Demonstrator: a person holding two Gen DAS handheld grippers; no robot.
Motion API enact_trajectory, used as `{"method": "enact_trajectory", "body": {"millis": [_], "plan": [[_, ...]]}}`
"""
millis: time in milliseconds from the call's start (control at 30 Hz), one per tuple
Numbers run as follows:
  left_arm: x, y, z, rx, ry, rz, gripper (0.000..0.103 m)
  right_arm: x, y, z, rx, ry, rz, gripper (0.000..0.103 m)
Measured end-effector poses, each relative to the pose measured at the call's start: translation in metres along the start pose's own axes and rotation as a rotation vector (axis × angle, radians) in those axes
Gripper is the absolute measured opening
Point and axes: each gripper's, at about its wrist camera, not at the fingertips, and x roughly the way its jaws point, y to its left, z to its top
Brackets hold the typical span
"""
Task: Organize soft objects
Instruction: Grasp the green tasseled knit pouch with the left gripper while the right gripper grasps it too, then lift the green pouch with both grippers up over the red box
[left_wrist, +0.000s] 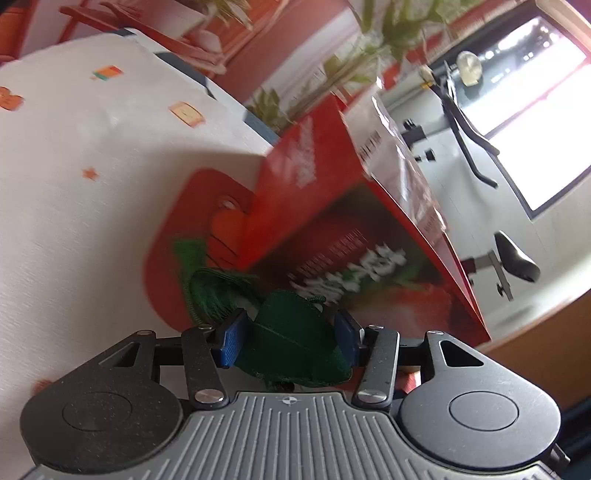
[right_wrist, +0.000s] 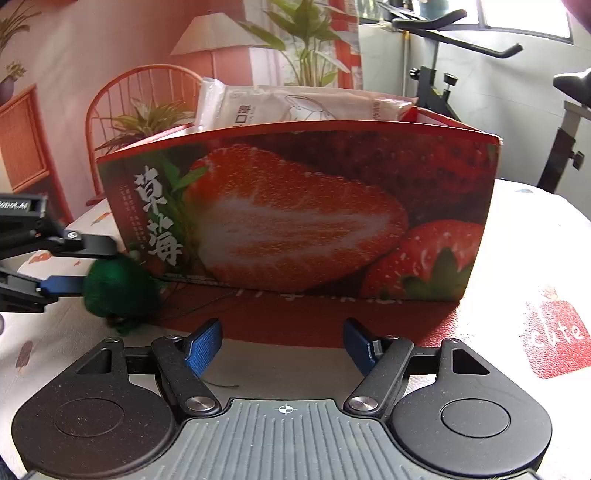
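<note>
Left gripper (left_wrist: 288, 338): grey ribbed housing fills the bottom of its own view, with two blue pads (left_wrist: 232, 339) ahead of it. A dark green pouch (left_wrist: 295, 343) sits between those pads, and both pads press its sides; the jaws are clamped on it. Loose green cord (left_wrist: 207, 288) trails from the pouch toward the left. From the right wrist view the same gripper (right_wrist: 79, 273) enters at the left edge, with the pouch (right_wrist: 118, 288) held low at the near left corner of the box (right_wrist: 295, 218), just above or on the red flap (right_wrist: 295, 321); contact with the flap cannot be confirmed.

Right gripper (right_wrist: 282, 343): jaws parted wide, nothing between the blue pads. It faces the long side of the box from close by, over the tablecloth (right_wrist: 517, 236).

Box: red cardboard, open at the top, printed with strawberries and white characters. It stands upright on the table. The red flap lies flat on the cloth in front of it. White plastic-wrapped packs (right_wrist: 295, 105) rise above the rim inside the box.

Tablecloth: white with small coloured prints, including a red patch at the right.

Background: an orange chair (right_wrist: 122, 107), leafy plants (right_wrist: 310, 44), a lamp (right_wrist: 214, 35) and an exercise bike (right_wrist: 436, 85) stand beyond the table. The left wrist view is tilted and partly blurred; fine print on the box is unreadable there.
</note>
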Motion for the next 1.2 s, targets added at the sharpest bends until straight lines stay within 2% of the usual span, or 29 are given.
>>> {"method": "enact_trajectory", "body": {"millis": [200, 467, 633, 767, 1033, 1200], "plan": [[0.029, -0.033, -0.016, 0.083, 0.072, -0.047, 0.052, -0.002, 0.004, 0.000, -0.032, 0.000, 0.024, 0.069], [0.055, -0.063, -0.028, 0.192, 0.104, -0.051, 0.051, 0.000, 0.005, -0.001, -0.050, 0.023, 0.031, 0.068], [0.065, -0.070, -0.031, 0.200, 0.126, -0.074, 0.051, -0.002, 0.011, -0.003, -0.097, 0.007, 0.074, 0.067], [0.063, -0.070, -0.037, 0.223, 0.124, -0.074, 0.051, -0.003, 0.016, -0.004, -0.141, -0.006, 0.094, 0.059], [0.048, -0.069, -0.040, 0.214, 0.115, -0.067, 0.049, -0.010, 0.016, -0.002, -0.130, -0.007, 0.129, 0.056], [0.027, -0.078, -0.037, 0.227, 0.070, -0.087, 0.049, -0.028, 0.018, 0.005, -0.124, -0.048, 0.150, 0.056]]}}
